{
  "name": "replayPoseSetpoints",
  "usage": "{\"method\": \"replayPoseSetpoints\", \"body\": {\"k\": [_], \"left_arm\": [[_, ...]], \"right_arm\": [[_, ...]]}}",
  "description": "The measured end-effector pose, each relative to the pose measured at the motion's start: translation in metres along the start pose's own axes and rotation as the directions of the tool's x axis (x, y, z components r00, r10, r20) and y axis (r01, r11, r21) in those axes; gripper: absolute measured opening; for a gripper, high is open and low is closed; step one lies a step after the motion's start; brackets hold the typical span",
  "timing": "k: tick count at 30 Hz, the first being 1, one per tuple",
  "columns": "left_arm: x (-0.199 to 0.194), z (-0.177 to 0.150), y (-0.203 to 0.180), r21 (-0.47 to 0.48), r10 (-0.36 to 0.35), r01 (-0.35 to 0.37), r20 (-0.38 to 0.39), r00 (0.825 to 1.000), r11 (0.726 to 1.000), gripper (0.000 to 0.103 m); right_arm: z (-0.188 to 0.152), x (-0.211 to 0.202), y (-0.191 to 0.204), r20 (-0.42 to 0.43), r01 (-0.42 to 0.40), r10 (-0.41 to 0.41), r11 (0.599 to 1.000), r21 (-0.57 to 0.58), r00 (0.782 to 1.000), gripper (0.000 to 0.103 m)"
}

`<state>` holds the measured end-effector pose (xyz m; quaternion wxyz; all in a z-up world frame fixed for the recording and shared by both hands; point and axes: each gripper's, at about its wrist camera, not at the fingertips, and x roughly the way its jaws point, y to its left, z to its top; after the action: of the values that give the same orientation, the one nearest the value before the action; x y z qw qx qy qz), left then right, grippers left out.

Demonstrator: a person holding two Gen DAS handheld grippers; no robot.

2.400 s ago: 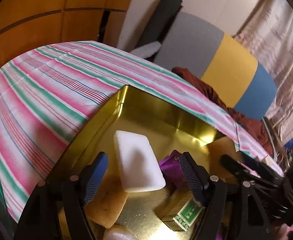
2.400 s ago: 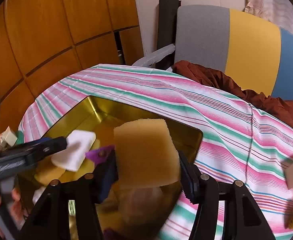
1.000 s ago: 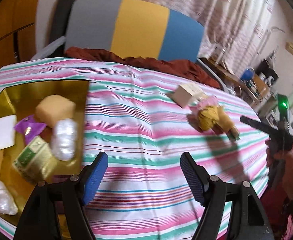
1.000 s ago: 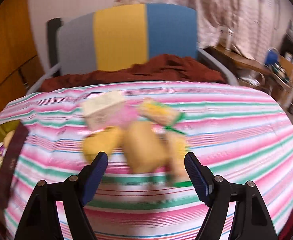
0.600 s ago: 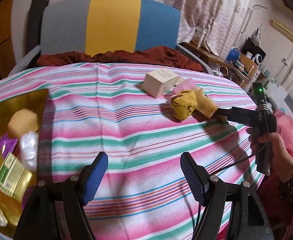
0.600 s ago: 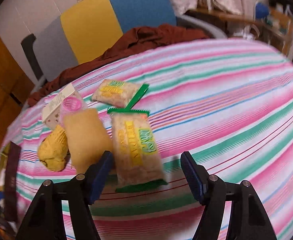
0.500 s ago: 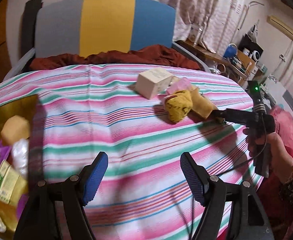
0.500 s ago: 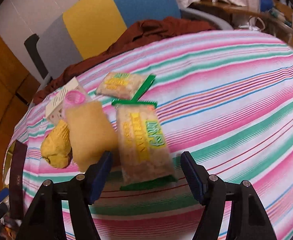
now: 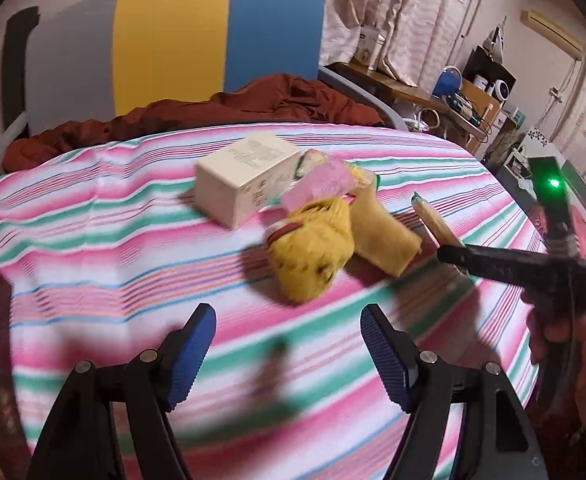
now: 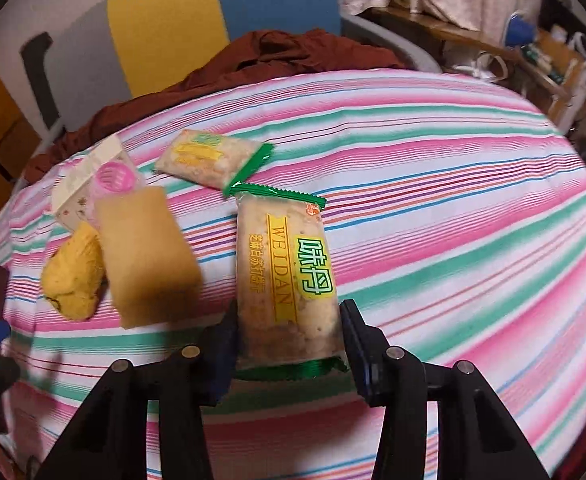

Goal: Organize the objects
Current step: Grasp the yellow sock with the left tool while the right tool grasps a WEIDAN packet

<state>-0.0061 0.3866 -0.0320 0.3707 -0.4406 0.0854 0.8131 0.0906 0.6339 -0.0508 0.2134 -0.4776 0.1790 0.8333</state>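
My right gripper [image 10: 289,340] has closed in around the near end of a long cracker packet [image 10: 287,276] with green ends, lying on the striped cloth; whether the pads touch it is unclear. Left of it lie a tan sponge [image 10: 147,256], a yellow plush item [image 10: 75,276], a pink round item [image 10: 115,178], a cream box [image 10: 83,184] and a second cracker packet [image 10: 209,158]. My left gripper [image 9: 289,352] is open and empty above the cloth, short of the plush [image 9: 313,252], sponge [image 9: 385,240] and box [image 9: 245,176].
The round table wears a pink, green and white striped cloth [image 9: 113,248]. A grey, yellow and blue chair [image 9: 173,36] with a rust cloth [image 9: 253,100] stands behind. The right gripper's body [image 9: 533,268] and hand show at the right. Cluttered shelves [image 9: 473,92] stand far right.
Both grippers left the gold tray after dropping the white block and a sponge and swung right. The right one has narrowed around the long cracker packet. The left one has moved closer to the plush.
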Motion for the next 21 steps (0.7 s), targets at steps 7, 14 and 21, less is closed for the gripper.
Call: {"method": "replayPoseSetpoints", "body": {"k": [7, 14, 21], "left_arm": [[0.042, 0.018, -0.011, 0.025, 0.031, -0.03, -0.029, 0.999, 0.999, 0.075], [0.06, 0.015, -0.008, -0.001, 0.021, -0.021, -0.025, 0.999, 1.0, 0.053], [0.058, 0.004, -0.007, 0.051, 0.008, -0.008, 0.01, 1.0, 0.999, 0.038]], "right_arm": [[0.003, -0.006, 0.0, 0.02, 0.018, -0.017, 1.0, -0.012, 1.0, 0.048], [0.005, -0.009, 0.007, 0.05, 0.033, -0.031, 0.999, -0.042, 0.998, 0.048], [0.005, -0.01, 0.011, 0.063, 0.039, -0.035, 0.997, -0.061, 0.997, 0.048]]}}
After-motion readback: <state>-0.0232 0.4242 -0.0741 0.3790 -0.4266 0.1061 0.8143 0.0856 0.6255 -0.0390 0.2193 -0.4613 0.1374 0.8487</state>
